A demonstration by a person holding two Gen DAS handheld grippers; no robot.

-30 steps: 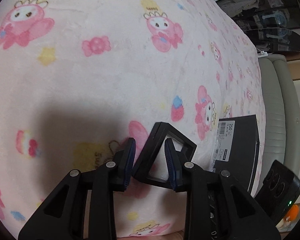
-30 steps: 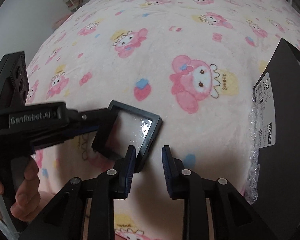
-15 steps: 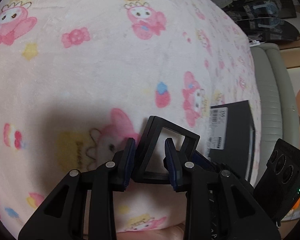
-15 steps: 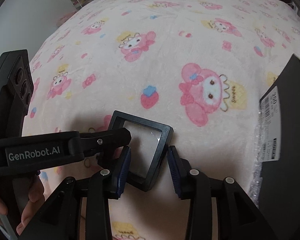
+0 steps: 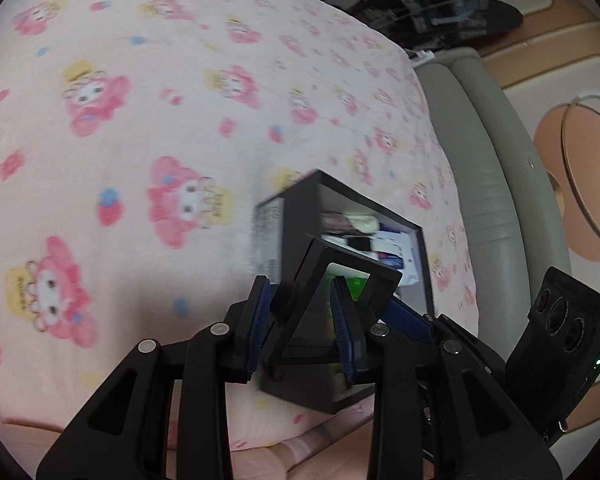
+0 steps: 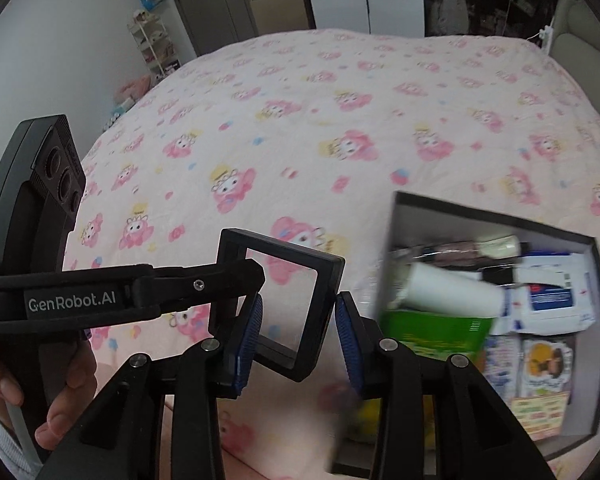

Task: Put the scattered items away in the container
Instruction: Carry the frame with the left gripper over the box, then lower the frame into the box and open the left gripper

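Left gripper (image 5: 302, 322): jaws clamped on 1 side rail of the frame (image 6: 288, 300), a black square with a clear centre. Right gripper (image 6: 296, 338): jaws astride the frame's near corner, the left pad against the rim, the right pad just clear of it, so not yet gripping (a two-handed carry or a handover; cannot tell which).

Change since 1.0 s ago: the frame lay low on the bed (image 6: 340, 92) with the box (image 6: 596, 280) seen only side-on. Both grippers have since risen, the frame is airborne, and the open box now shows its contents. Judged: lift done, transfer under way, release outstanding.

Pose: left gripper reaches across horizontally from the left, tilted down toward the box beyond it. Right gripper points forward; box just right of it.
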